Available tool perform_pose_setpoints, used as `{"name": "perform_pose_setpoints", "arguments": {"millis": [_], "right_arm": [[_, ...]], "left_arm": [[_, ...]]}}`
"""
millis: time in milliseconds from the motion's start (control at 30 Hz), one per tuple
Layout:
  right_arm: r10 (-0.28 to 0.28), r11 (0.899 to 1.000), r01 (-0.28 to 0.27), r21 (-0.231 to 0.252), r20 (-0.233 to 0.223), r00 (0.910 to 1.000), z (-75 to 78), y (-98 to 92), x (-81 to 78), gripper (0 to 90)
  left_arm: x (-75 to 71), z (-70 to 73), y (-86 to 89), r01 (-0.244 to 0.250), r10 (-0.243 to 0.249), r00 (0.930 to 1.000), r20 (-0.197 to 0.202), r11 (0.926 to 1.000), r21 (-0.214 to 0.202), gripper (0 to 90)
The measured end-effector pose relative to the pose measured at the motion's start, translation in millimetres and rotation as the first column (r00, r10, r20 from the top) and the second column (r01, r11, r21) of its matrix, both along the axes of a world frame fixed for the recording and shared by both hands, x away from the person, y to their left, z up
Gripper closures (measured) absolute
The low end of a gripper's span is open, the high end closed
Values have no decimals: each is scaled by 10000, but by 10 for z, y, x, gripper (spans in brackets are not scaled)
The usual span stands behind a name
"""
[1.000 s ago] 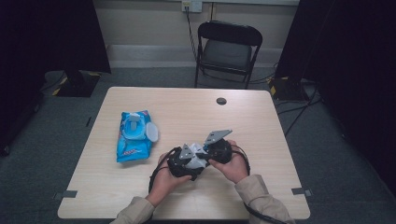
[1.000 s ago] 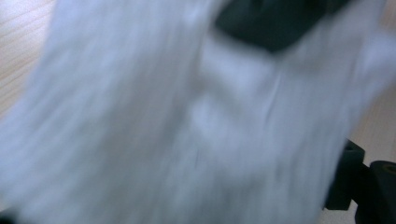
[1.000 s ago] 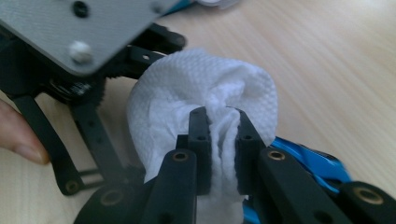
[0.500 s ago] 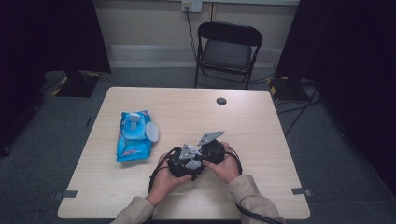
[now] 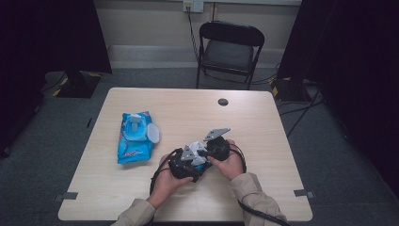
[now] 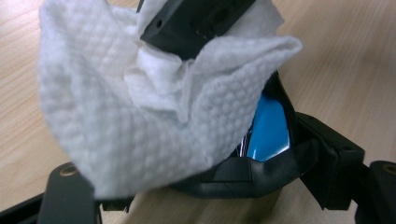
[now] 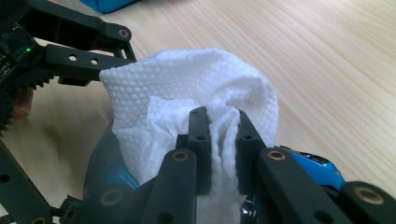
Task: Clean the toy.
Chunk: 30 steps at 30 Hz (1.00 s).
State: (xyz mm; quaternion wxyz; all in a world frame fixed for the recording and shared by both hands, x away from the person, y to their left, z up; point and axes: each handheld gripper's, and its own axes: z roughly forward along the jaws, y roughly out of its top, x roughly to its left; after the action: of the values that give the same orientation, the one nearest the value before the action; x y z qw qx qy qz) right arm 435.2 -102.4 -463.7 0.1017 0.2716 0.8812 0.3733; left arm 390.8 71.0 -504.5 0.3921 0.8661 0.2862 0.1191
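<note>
Both grippers meet near the table's front middle. My right gripper (image 7: 218, 135) (image 5: 214, 147) is shut on a white textured wipe (image 7: 187, 84) (image 6: 140, 116), bunched between its fingertips. The wipe drapes over a black-rimmed object with a glossy blue face (image 6: 268, 130) (image 7: 317, 170). My left gripper (image 6: 205, 186) (image 5: 184, 165) holds that object across its width, with a jaw against each side. Much of the object is hidden under the wipe.
A blue wipes pack (image 5: 136, 136) with its white lid flipped up lies on the wooden table (image 5: 263, 127) to the left of the hands. A small black disc (image 5: 223, 101) sits near the far edge. A black folding chair (image 5: 230, 47) stands behind the table.
The right gripper has shifted very slightly with the wipe. The left hand has stayed in place.
</note>
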Motion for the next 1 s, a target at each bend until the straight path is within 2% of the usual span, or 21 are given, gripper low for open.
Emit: {"name": "perform_pose_setpoints", "arguments": {"millis": [167, 300, 567, 667, 833, 1000], "right_arm": [[-230, 9996, 232, 156, -74, 9997, -5, -57, 34, 815], [-489, 9988, 489, 88, -11, 9988, -2, -110, 68, 816], [-1175, 9931, 1175, -32, -10, 9931, -37, -284, 162, 816], [-1330, 9910, 1332, 132, -154, 9910, -57, -335, 188, 816], [-1555, 9878, 1554, -84, -115, 9878, -76, -395, 230, 816], [-1740, 9847, 1739, -76, -112, 9847, -99, -454, 250, 815]], "left_arm": [[1, 0, 0, 6, -6, 10000, 0, 10000, 5, 241], [0, 0, 0, 7, -7, 10000, 5, 10000, 3, 241], [1, -1, 0, 9, -9, 10000, 13, 10000, -6, 240], [1, -1, 0, 6, -6, 10000, 13, 10000, -9, 241], [1, 0, 0, 8, -8, 10000, 12, 10000, -8, 241], [1, 0, 0, 8, -8, 10000, 11, 10000, -5, 241]]}}
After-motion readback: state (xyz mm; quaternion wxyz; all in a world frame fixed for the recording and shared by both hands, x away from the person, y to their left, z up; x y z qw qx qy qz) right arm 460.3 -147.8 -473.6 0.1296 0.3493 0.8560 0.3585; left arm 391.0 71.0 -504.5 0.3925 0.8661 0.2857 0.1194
